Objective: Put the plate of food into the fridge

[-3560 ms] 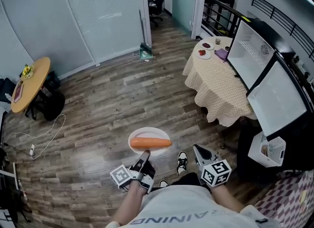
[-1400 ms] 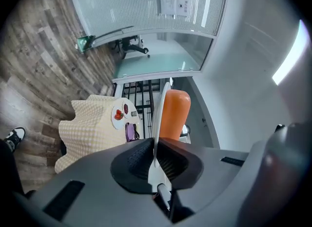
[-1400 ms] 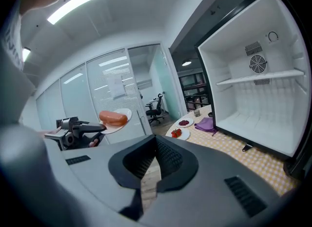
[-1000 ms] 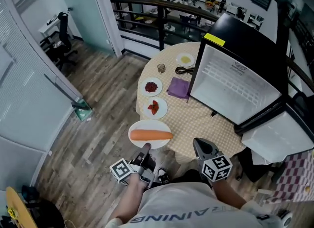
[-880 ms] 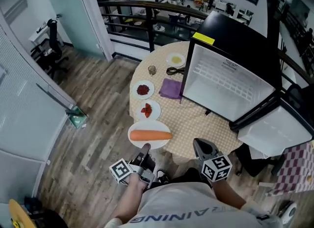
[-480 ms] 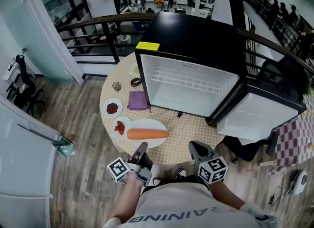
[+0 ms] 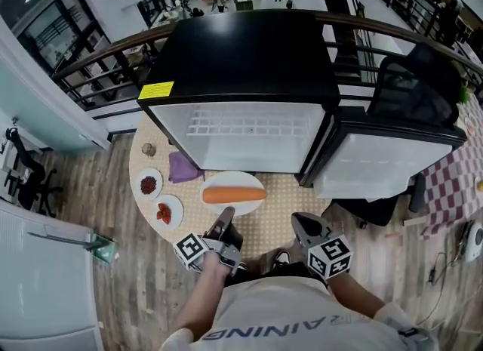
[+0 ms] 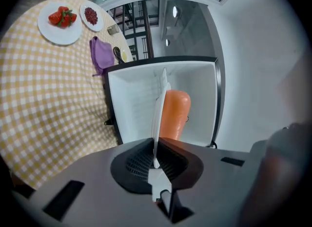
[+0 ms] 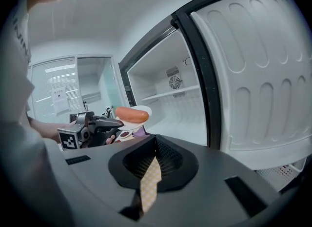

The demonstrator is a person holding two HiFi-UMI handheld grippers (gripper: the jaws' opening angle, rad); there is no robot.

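Observation:
A white plate point(image 7: 234, 193) carries one long orange piece of food point(image 7: 233, 195), like a carrot. My left gripper point(image 7: 225, 226) is shut on the plate's near rim and holds it level over the table edge, just in front of the open fridge point(image 7: 245, 135). In the left gripper view the plate point(image 8: 159, 105) stands edge-on between the jaws, with the orange food point(image 8: 174, 113) to its right and the white fridge interior point(image 8: 136, 104) behind. My right gripper point(image 7: 305, 228) hangs shut and empty to the right, near the open fridge door point(image 7: 381, 167). The right gripper view shows the plate point(image 9: 141, 115).
The round table has a yellow checked cloth point(image 7: 275, 217). On its left side lie two small plates with red food point(image 7: 149, 184) point(image 7: 164, 210) and a purple cloth point(image 7: 183, 167). The fridge has a black top point(image 7: 249, 51). A railing runs behind it, and wooden floor lies below.
The view has swung round until the open fridge and table face me. The plate, once over bare floor, now hangs at the table edge before the fridge. Both grips look unchanged.

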